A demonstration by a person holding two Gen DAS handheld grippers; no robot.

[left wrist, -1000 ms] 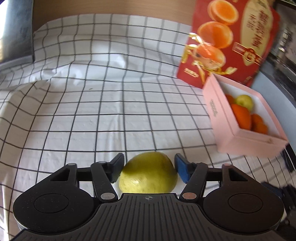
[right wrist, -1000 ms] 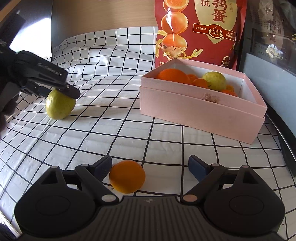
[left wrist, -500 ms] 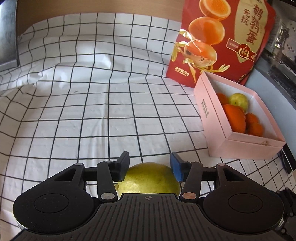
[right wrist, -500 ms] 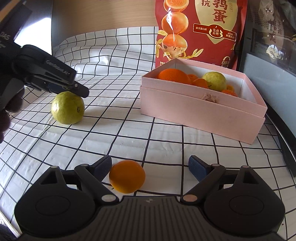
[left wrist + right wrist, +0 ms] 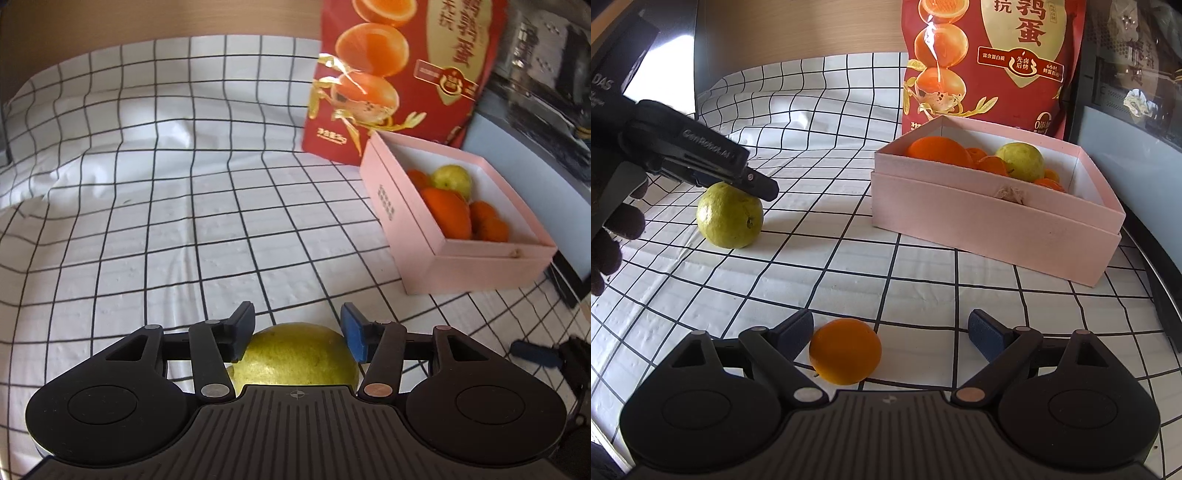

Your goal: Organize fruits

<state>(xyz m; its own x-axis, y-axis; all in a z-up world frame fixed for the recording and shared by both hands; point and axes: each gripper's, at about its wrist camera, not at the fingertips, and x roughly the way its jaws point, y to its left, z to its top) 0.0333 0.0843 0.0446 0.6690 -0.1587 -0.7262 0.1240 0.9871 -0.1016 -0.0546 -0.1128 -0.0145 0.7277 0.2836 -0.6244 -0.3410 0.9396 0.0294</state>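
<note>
A yellow-green round fruit rests on the checked cloth. My left gripper reaches down over its top, with the fruit between the fingers. The jaws are opening, and I see no firm press of the pads on the fruit. A small orange lies on the cloth between the wide-open fingers of my right gripper, close to the left finger and far from the right one. The pink box holds several oranges and one green fruit.
A tall red snack bag stands behind the box. A dark appliance bounds the right side. A gloved hand holds the left gripper. Checked cloth stretches left of the box and rises in folds at the back.
The green fruit has shifted a little to the right on the cloth along with the left gripper, whose view has swung toward the box. The right gripper and the orange have not moved.
</note>
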